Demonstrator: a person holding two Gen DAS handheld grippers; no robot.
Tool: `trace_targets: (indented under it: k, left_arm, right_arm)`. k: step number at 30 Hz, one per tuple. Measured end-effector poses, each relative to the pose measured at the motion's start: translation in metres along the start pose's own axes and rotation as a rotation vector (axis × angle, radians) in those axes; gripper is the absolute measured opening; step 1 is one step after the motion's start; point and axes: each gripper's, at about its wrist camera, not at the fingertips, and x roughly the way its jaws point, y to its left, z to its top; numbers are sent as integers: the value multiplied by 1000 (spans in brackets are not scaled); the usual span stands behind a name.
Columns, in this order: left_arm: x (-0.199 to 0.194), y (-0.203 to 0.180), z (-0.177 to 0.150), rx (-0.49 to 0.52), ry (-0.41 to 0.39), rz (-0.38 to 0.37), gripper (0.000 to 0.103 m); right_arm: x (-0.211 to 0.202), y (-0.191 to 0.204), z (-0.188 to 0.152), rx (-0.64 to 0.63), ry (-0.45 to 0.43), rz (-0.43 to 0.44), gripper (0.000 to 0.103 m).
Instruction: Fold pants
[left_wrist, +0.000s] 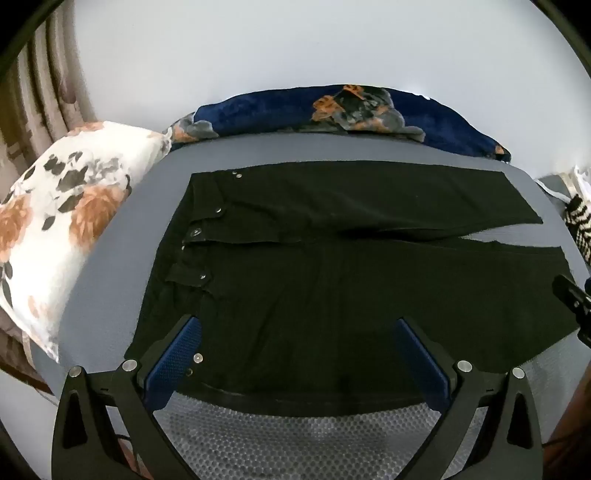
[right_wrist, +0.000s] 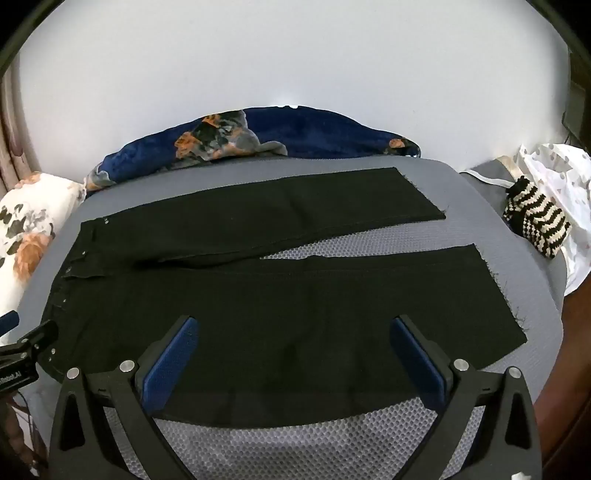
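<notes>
Both grippers, left gripper (left_wrist: 295, 354) and right gripper (right_wrist: 293, 350), are hovering wide apart over the black pants (right_wrist: 258, 295); pinching only the top layer risks a crooked fold.

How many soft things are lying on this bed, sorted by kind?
Pants: 1, the black pants
Pillows: 1, the white floral pillow
Blankets: 1, the navy floral blanket
Knitted items: 1, the striped knit piece
Total: 4
</notes>
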Motion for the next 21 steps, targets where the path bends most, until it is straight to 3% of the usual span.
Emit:
trace_targets:
  k: [3,10,21]
  left_arm:
    - [-1,-4,-2,-12,0,7,103]
    - [6,13,-1,-69,15,-54,103]
    - [6,16,3,-62,9,-35,103]
  right_arm:
    - [0,1,0,7,-18,4,102]
    - [3,7,3,2,-5,8,102]
    - [0,4,1,-1,-9,3,102]
